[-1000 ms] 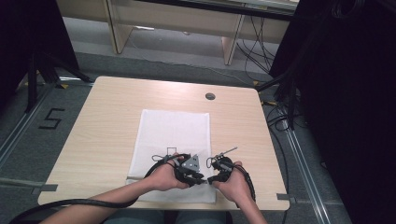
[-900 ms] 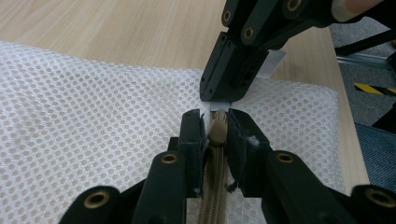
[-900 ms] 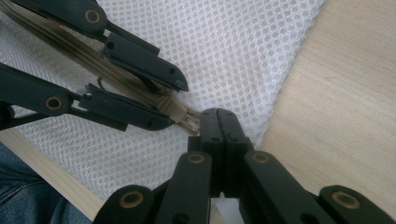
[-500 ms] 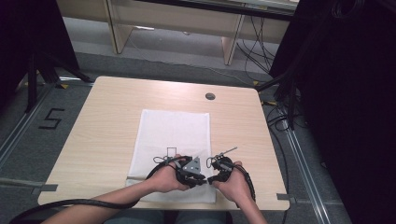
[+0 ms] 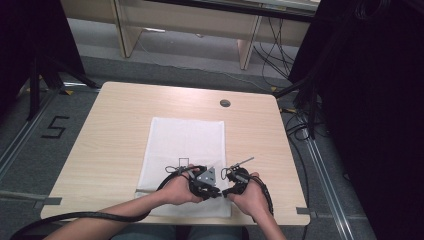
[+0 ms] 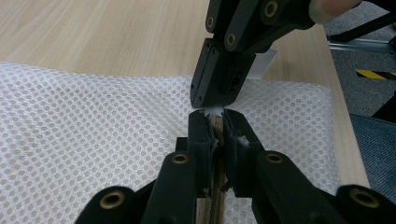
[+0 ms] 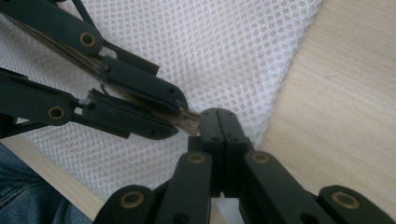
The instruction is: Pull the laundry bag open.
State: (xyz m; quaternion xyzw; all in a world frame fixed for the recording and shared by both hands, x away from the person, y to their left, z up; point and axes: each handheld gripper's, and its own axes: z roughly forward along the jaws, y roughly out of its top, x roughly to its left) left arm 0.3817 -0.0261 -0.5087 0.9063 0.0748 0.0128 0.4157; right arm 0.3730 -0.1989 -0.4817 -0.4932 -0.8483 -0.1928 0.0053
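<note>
A white mesh cloth [image 5: 185,140] lies flat on the wooden table [image 5: 115,125]. Both grippers meet tip to tip over its near edge. My left gripper [image 6: 215,119] has just been closing its jaws and is shut on a thin tan strip [image 6: 216,128] that runs back between them. From above, my right gripper [image 6: 210,105] is shut on a small white tab [image 6: 214,111] at the strip's end. In the right gripper view, my right gripper [image 7: 223,112] touches the strip [image 7: 189,120] held by the left gripper [image 7: 180,114] above the mesh [image 7: 224,51]. In the high view the left gripper [image 5: 218,192] and right gripper [image 5: 226,192] almost touch.
A round cable hole [image 5: 225,103] sits at the table's far side. Tape strips [image 5: 305,211] mark the front corners. The cloth's right edge [image 7: 280,88] borders bare wood. Cables and desk legs stand on the floor beyond the table.
</note>
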